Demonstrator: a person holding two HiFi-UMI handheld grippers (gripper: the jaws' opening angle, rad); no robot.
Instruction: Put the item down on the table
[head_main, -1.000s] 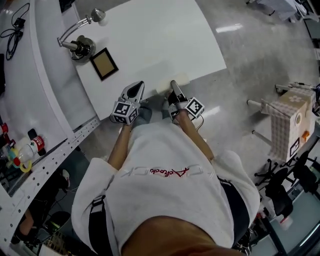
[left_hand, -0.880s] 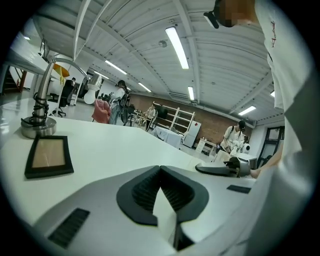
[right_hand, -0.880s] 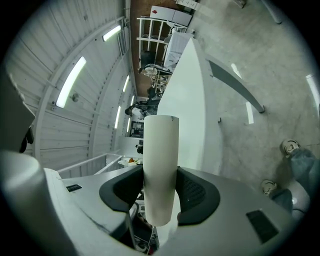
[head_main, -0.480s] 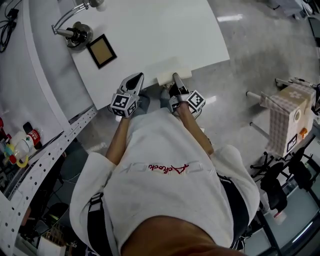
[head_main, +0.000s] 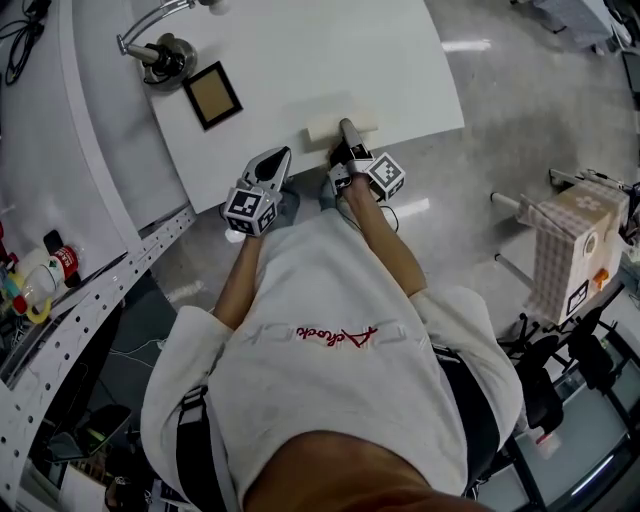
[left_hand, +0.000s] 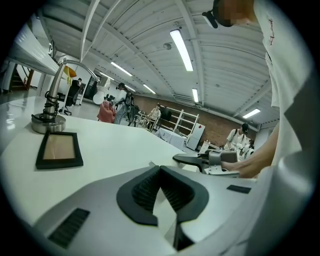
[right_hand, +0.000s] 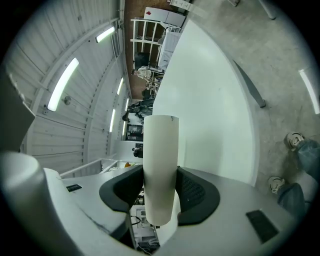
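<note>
One white roll (right_hand: 160, 150) clamped in right gripper (head_main: 344, 128) fingers; left gripper (left_hand: 160, 170) fingers together.

Right gripper (head_main: 346, 128) has pushed forward with the white roll (head_main: 322, 129), so they're further in over the table (head_main: 400, 60) now. Earlier the roll hung right at the edge.

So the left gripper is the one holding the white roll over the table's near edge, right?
Not quite. It is the right gripper that holds the white roll, with its fingers pressed on either side, as the right gripper view shows. The left gripper has nothing between its fingers. The roll is over the near edge of the table, as you say.
</note>
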